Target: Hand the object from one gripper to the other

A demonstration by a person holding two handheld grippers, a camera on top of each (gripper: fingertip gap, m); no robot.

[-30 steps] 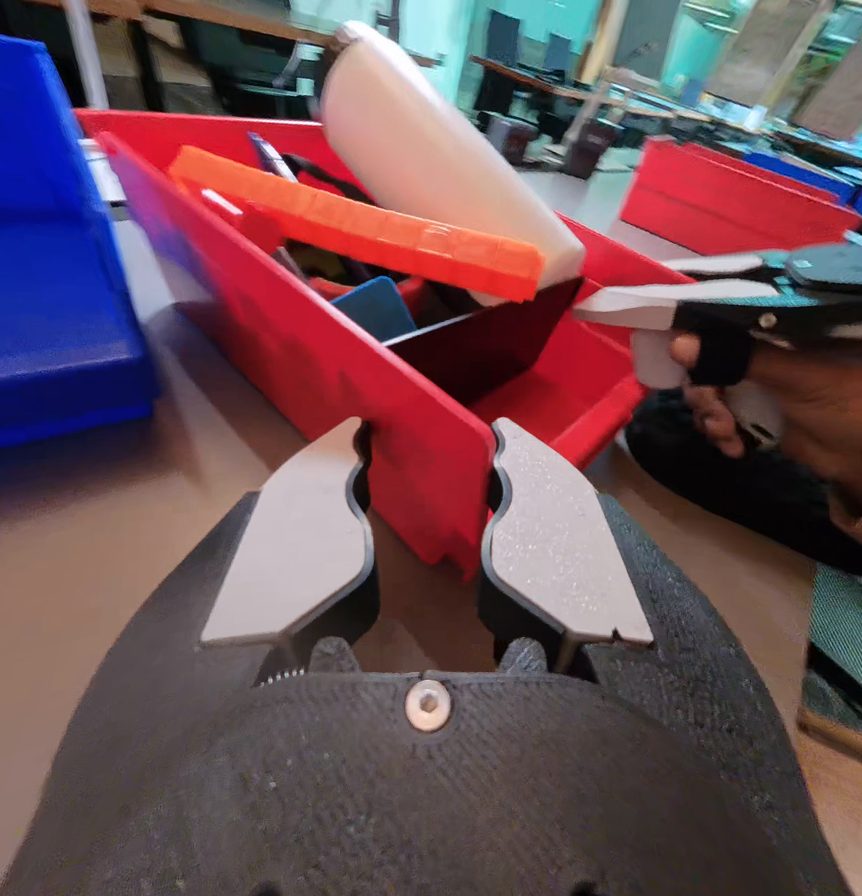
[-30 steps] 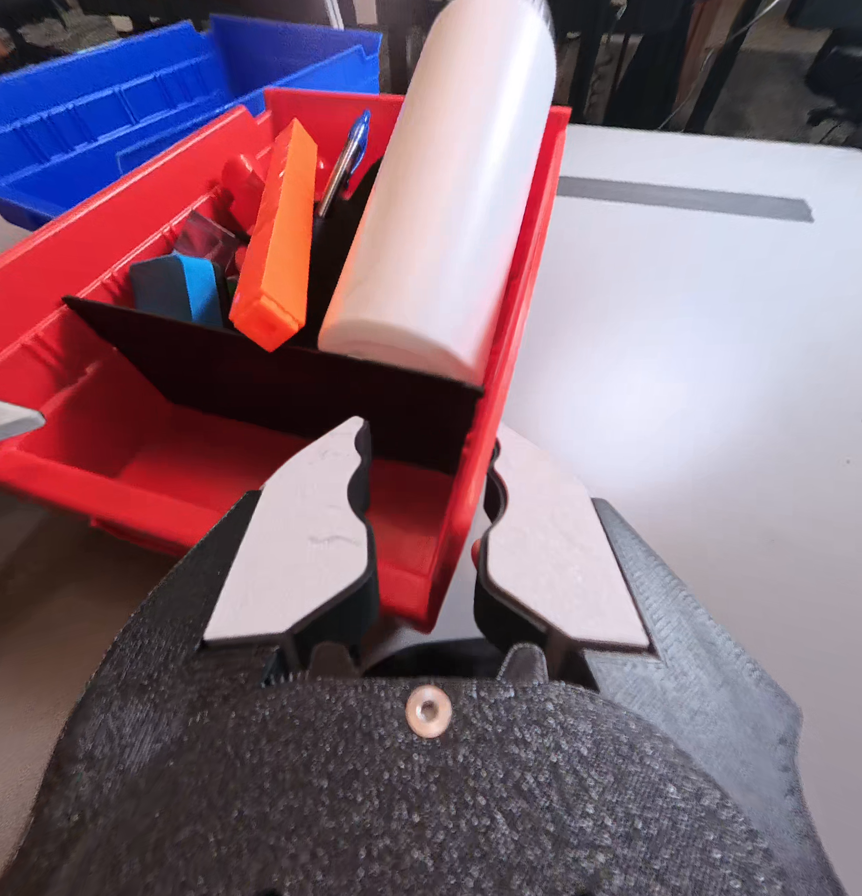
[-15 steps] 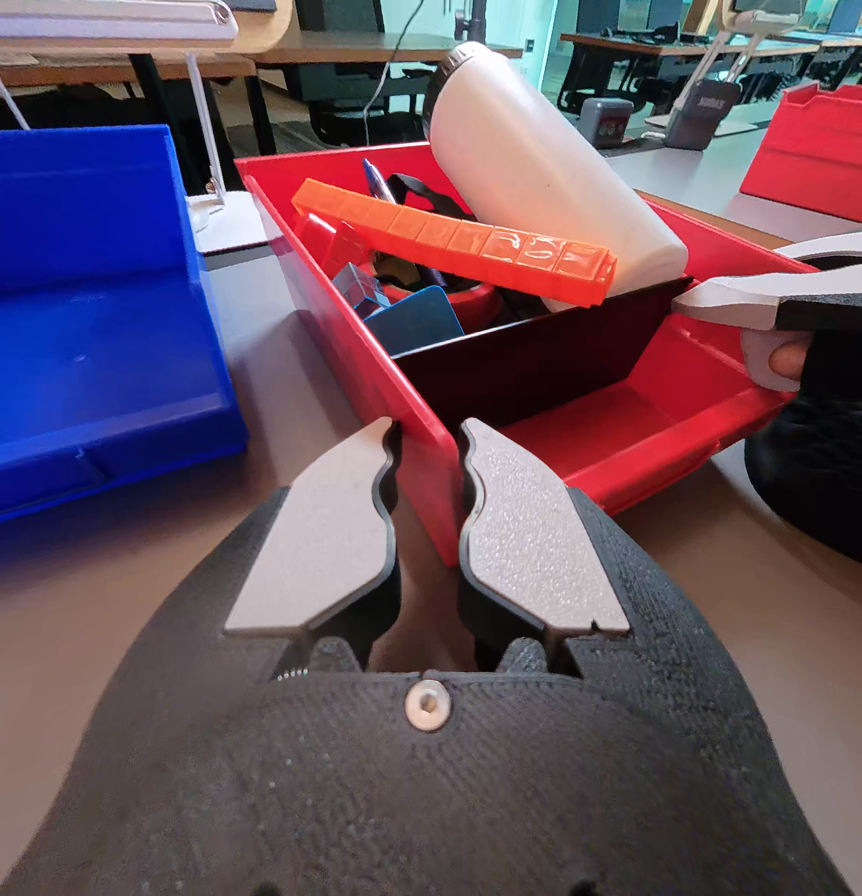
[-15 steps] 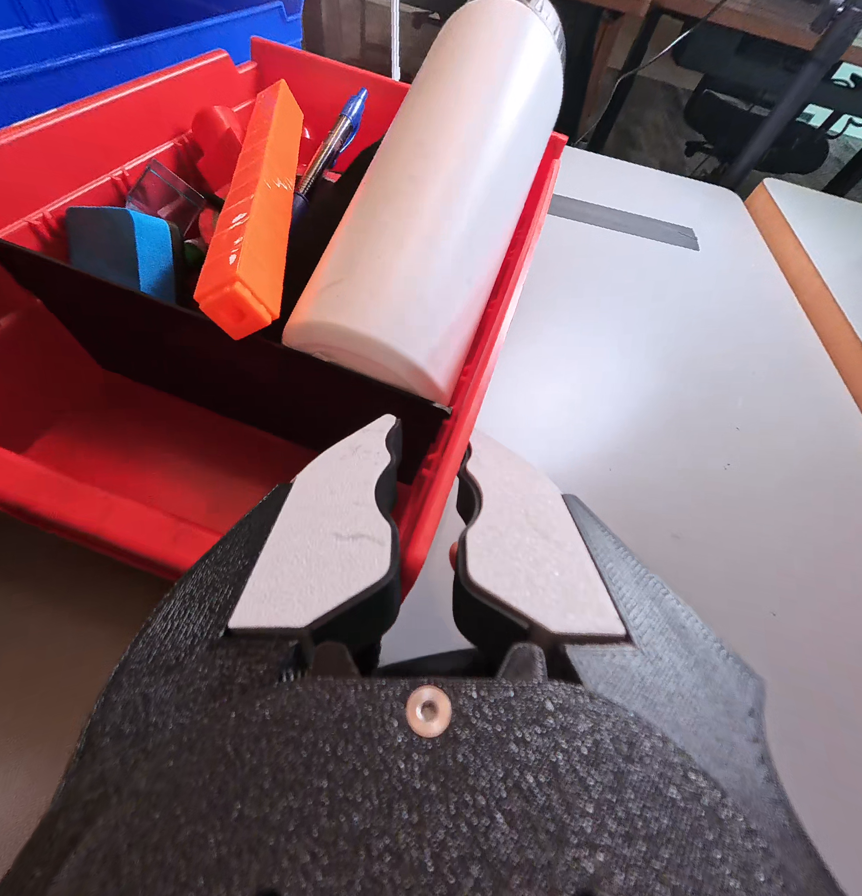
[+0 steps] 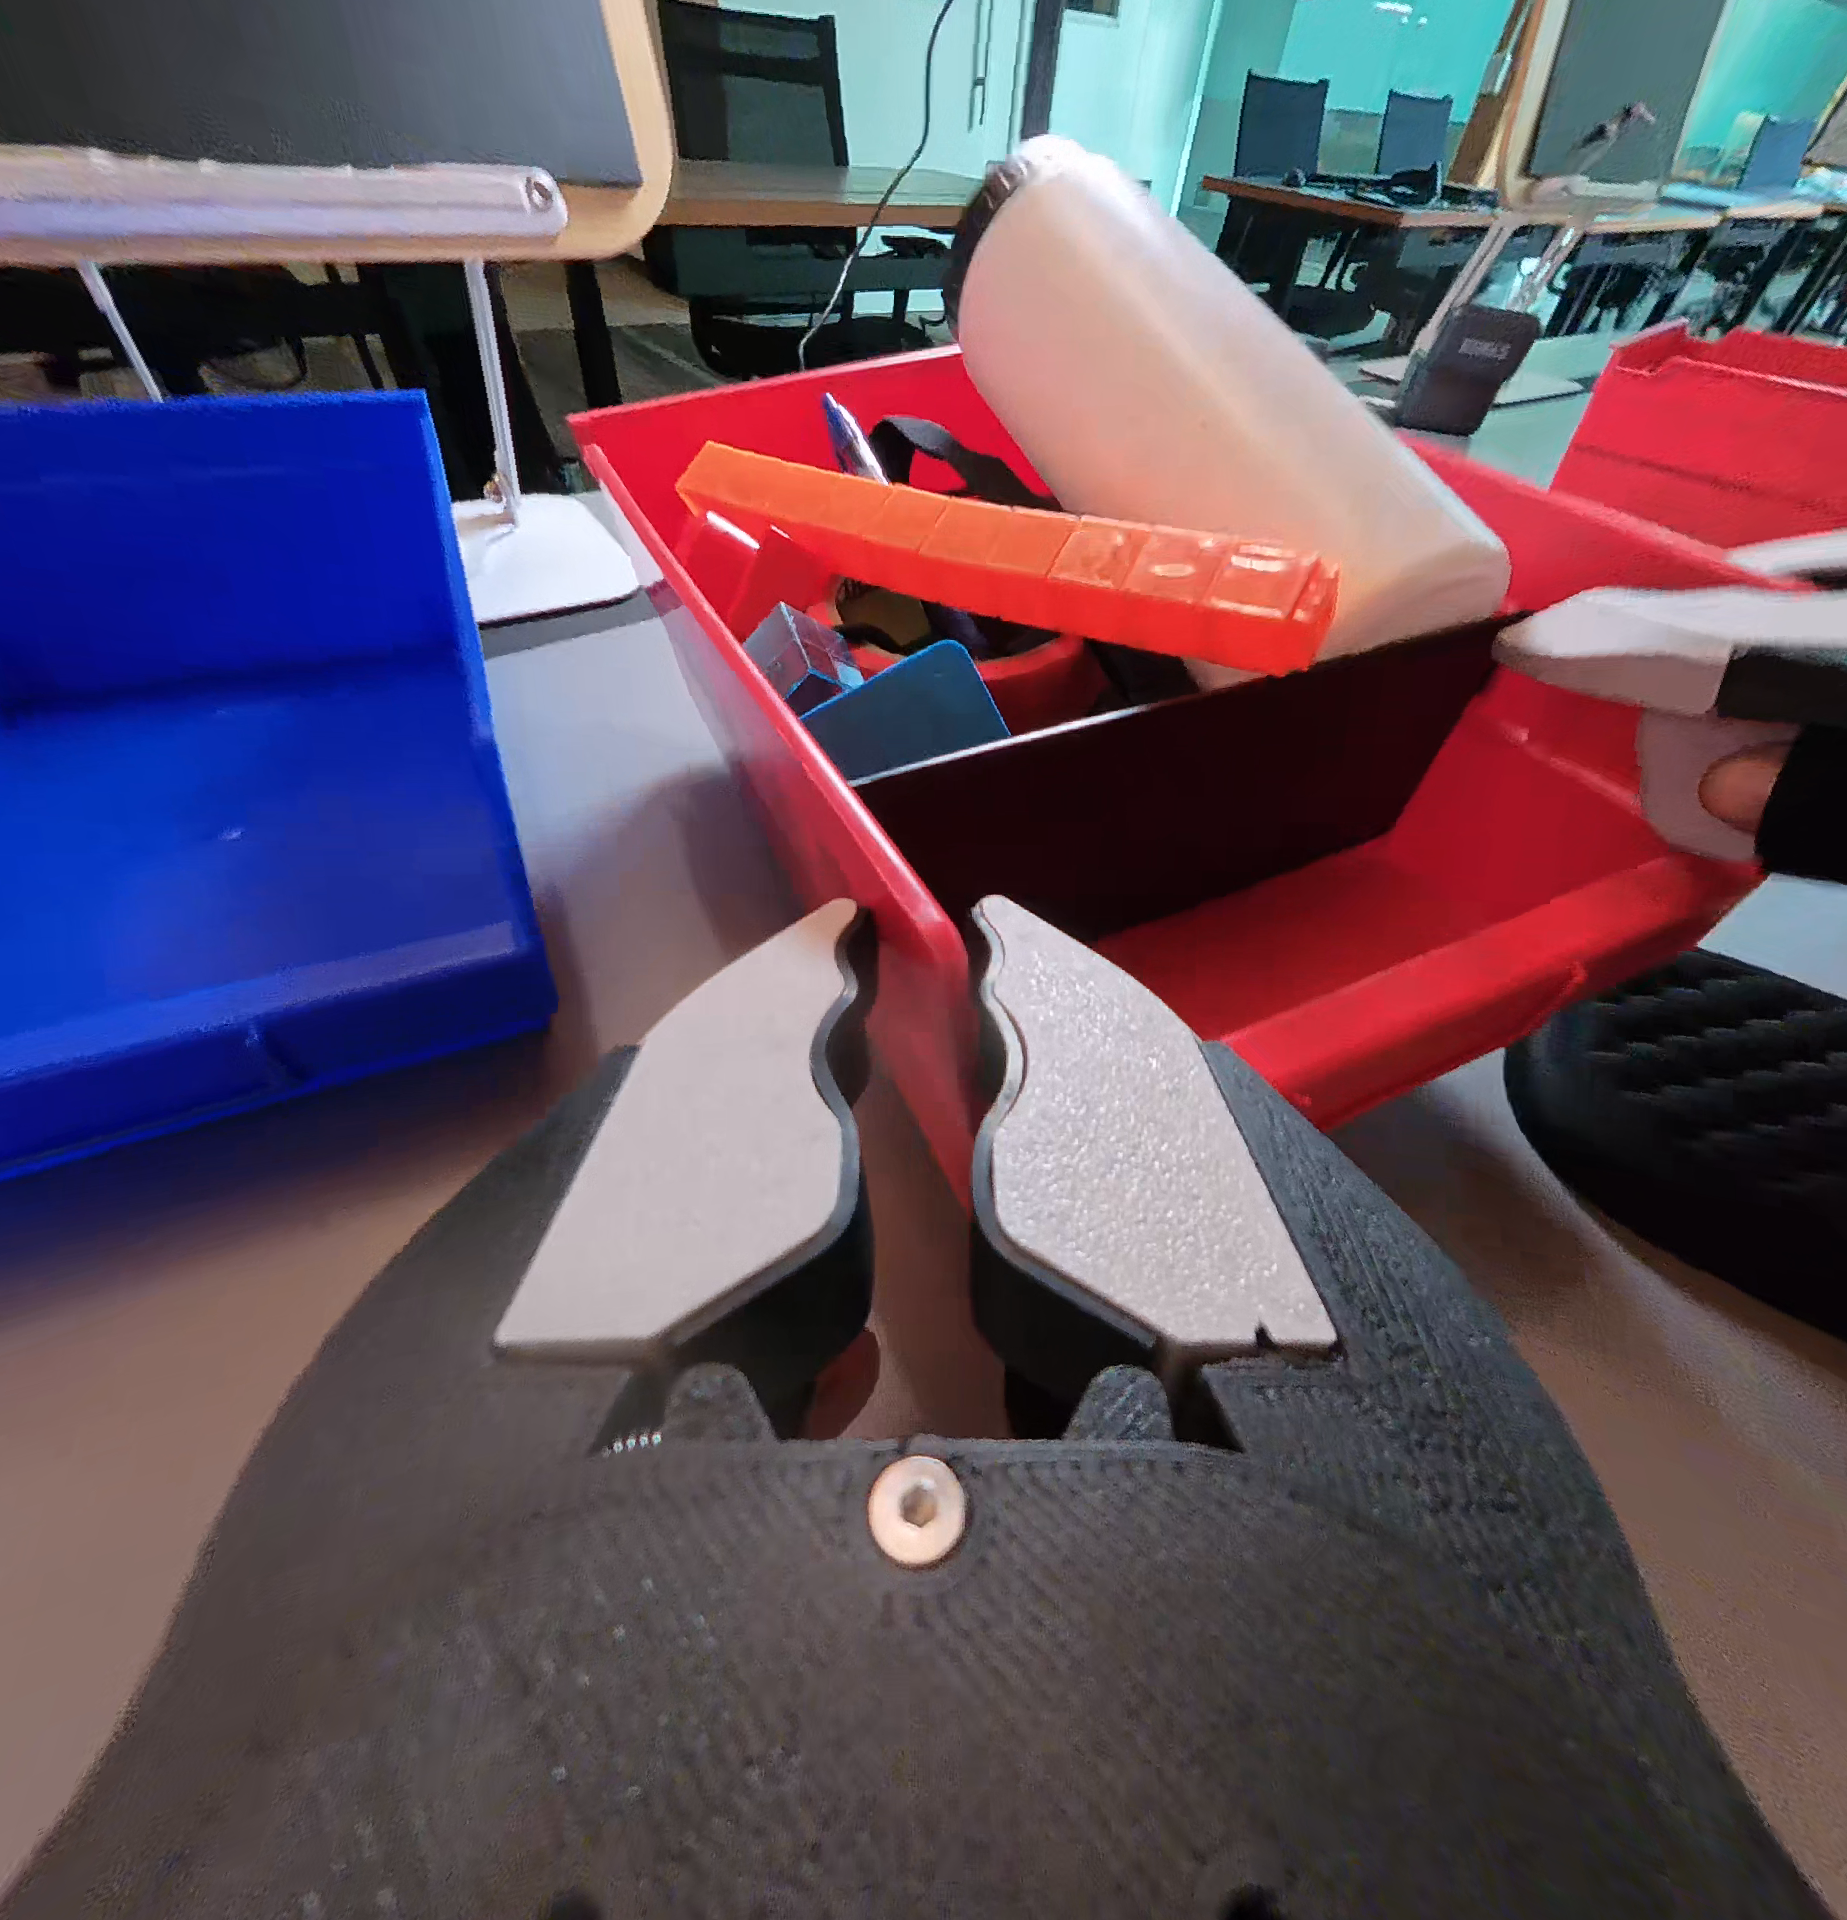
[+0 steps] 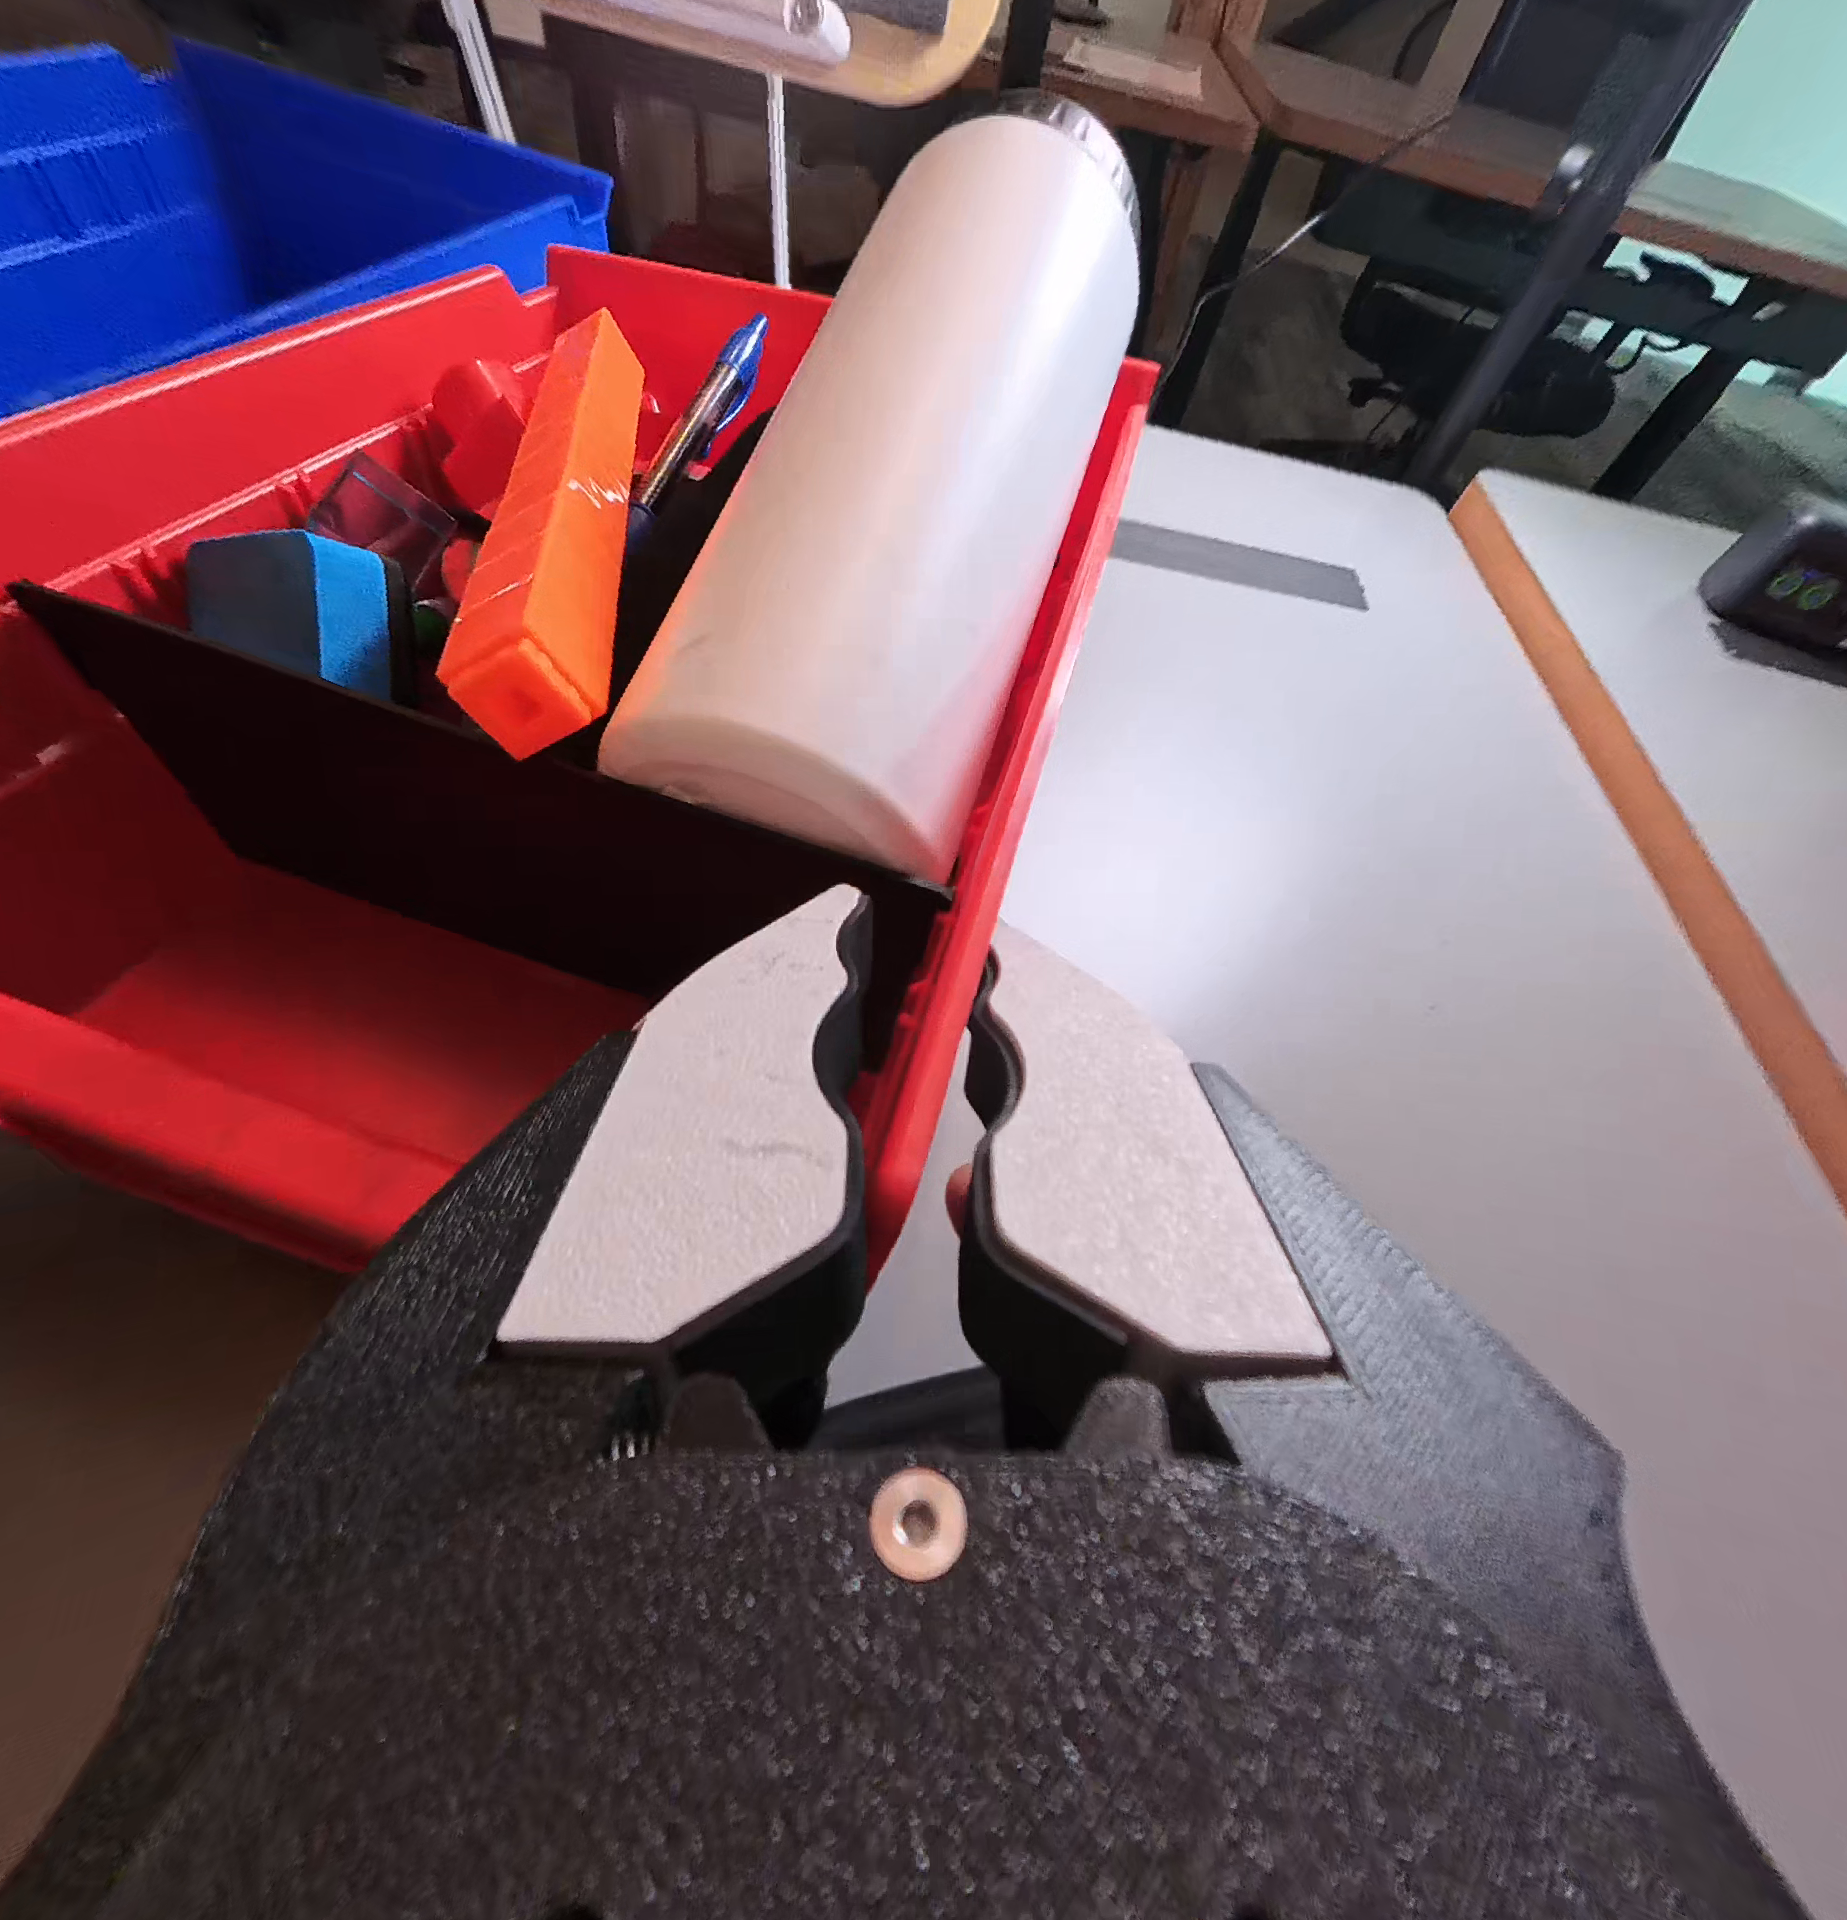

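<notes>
A red bin (image 5: 1366,935) holds a white bottle (image 5: 1189,416), a long orange box (image 5: 1002,551), a blue pen (image 6: 711,405) and a blue sponge (image 6: 295,613) behind a black divider (image 5: 1158,790). My left gripper (image 5: 919,914) is shut on the bin's left wall near the front corner. My right gripper (image 6: 924,925) is shut on the bin's right wall (image 6: 1044,644), just in front of the divider (image 6: 431,790). The right gripper's fingers (image 5: 1625,634) show at the right edge of the left wrist view. The bottle (image 6: 898,520) leans on the right wall.
A blue bin (image 5: 223,779) stands left of the red one. A second red bin (image 5: 1729,436) is at the back right. A black round mat (image 5: 1729,1143) lies near the front right corner. A grey table (image 6: 1418,935) with a dark tape strip (image 6: 1241,566) stretches to the right. My right fingertips sit around 20 cm from my left ones.
Both grippers have narrowed from wide open around the bin's side walls to clamped on them. The bin looks less tilted in the left wrist view than a second ago.
</notes>
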